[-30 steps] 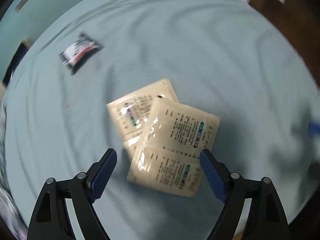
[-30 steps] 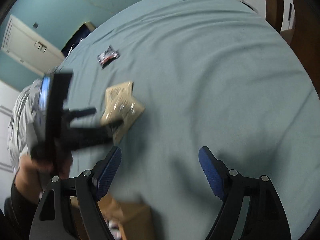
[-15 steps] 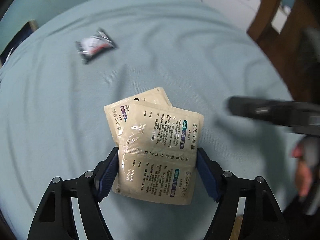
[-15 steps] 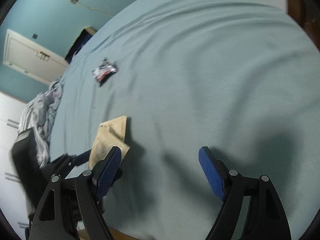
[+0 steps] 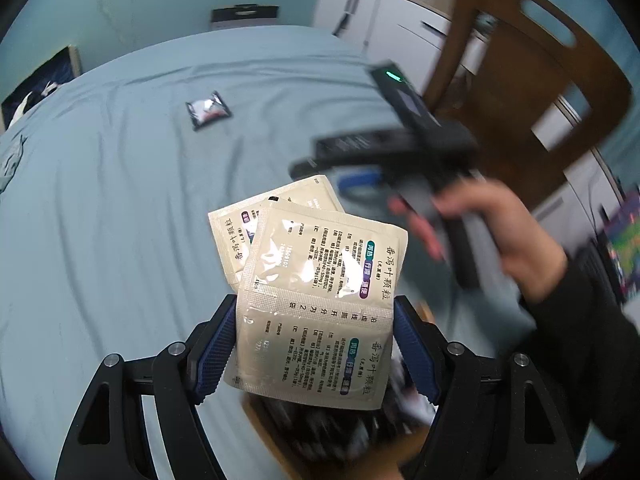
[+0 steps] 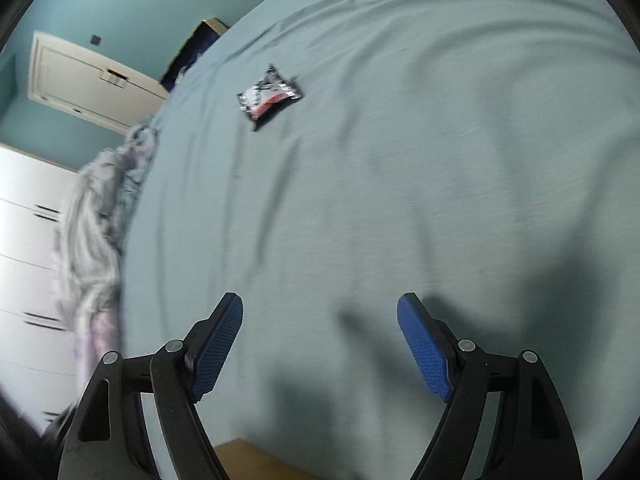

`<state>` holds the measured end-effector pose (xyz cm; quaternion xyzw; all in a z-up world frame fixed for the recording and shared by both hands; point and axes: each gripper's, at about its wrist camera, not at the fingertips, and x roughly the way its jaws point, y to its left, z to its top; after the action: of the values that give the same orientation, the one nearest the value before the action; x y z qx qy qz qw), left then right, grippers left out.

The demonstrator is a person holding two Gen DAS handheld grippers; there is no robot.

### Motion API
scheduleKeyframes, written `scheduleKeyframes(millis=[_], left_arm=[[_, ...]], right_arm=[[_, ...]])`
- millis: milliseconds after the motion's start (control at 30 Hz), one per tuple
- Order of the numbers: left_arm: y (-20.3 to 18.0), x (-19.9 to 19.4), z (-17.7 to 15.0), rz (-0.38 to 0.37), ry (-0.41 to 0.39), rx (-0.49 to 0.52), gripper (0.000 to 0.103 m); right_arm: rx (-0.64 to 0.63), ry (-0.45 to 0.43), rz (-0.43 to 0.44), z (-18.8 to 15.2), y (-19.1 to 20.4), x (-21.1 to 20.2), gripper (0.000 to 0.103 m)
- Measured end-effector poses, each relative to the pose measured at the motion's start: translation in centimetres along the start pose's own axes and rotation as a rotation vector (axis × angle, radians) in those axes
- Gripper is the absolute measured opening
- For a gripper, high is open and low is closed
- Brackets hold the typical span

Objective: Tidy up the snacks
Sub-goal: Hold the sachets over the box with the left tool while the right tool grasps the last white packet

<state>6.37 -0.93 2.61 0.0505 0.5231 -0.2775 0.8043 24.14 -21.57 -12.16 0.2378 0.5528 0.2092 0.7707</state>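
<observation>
Sachets (image 5: 320, 300) lifted off bed, clamped between left gripper (image 5: 314, 344) pads

- beige sachets (image 5: 320, 288): glossy foil-plastic film, glare patches
- left gripper (image 5: 314, 346) pads: blue, textured; arms matt black plastic
- bed sheet (image 6: 420, 168): matt teal cloth, wrinkled
- chair (image 5: 532, 92): brown wood, smooth
- small snack packet (image 6: 269, 96): shiny wrapper

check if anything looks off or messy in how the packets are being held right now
The left gripper holds two beige sachets at once, fanned askew, the rear one poking out at the upper left. One dark snack packet lies alone on the blue bedsheet. The right gripper is open, holding nothing.
</observation>
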Motion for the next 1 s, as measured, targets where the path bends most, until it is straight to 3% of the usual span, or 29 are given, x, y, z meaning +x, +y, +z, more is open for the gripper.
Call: scheduleKeyframes(millis=[233,400,533,633,733,833,1000], left_arm=[[-3.5,-0.9,-5.6,-0.026,0.033,0.004,0.076],[-4.2,-0.1,-6.1,0.006,-0.004,0.02,0.076],[-3.4,-1.0,-5.5,-0.023,-0.048,-0.011,0.076],[-3.6,-1.1,-5.6,-0.003,-0.061,-0.028,0.076],[-3.8,-0.8,-5.7,0.025,-0.051,-0.042,0.076],[-3.6,-0.9,-5.7,0.013,-0.059,-0.065,0.076],[-3.1,-1.0,-5.9,-0.006,-0.051,-0.098,0.076]], right_arm=[[-0.027,-0.047,-0.021,-1.1,0.4,-1.1,0.079],[-0.093,-0.094,0.013,-1.3,3.4,-3.6,0.079],[-0.108,-0.053,0.043,1.0,6.1,-4.9,0.079],[-0.163,-0.036,-0.011,4.2,8.6,-4.9,0.081],[-0.183,0.021,-0.093,7.8,10.4,-2.0,0.083],[-0.175,0.003,-0.189,11.8,11.2,2.7,0.083],[-0.203,0.03,-0.249,14.5,11.5,10.9,0.083]])
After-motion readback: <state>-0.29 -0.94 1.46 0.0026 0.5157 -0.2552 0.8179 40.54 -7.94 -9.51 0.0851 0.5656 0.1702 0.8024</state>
